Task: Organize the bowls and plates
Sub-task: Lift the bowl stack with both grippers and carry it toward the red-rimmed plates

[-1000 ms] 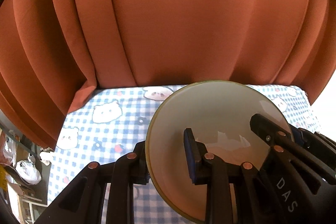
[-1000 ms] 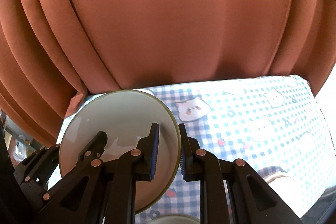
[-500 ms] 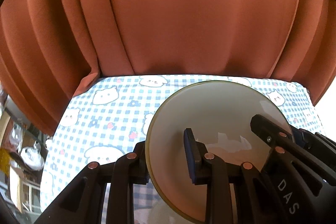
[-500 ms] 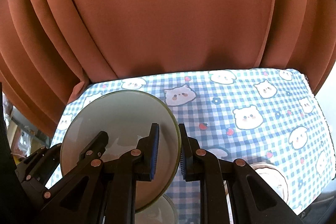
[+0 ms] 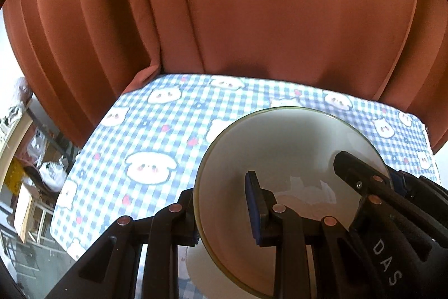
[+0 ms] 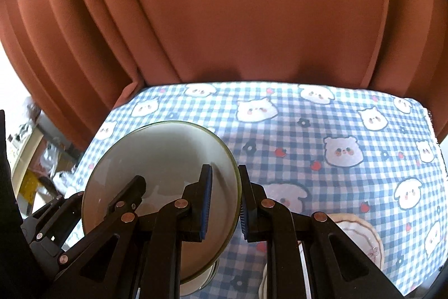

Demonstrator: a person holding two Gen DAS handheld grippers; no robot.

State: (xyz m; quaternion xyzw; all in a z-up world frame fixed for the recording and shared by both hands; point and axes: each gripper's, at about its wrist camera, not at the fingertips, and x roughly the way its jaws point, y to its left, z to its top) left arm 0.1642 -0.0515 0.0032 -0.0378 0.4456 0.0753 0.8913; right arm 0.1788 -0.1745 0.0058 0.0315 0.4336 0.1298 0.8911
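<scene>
A pale grey-green bowl (image 5: 291,159) with an olive rim is held up above the table by both grippers. My left gripper (image 5: 221,215) is shut on its left rim, one finger inside, one outside. My right gripper (image 6: 225,201) is shut on its right rim; the bowl also shows in the right wrist view (image 6: 162,167). Another whitish dish (image 5: 201,268) lies directly under the bowl; it also shows in the right wrist view (image 6: 207,280).
The table has a blue-checked cloth with animal faces (image 6: 336,136). A white plate with a scalloped rim (image 6: 361,237) lies at the near right. An orange curtain (image 5: 252,4) hangs behind the table. Clutter lies on the floor at the left (image 5: 33,159).
Both grippers with the bowl have tilted down and moved toward the table; more cloth shows, and the dish beneath and the scalloped plate have come into view.
</scene>
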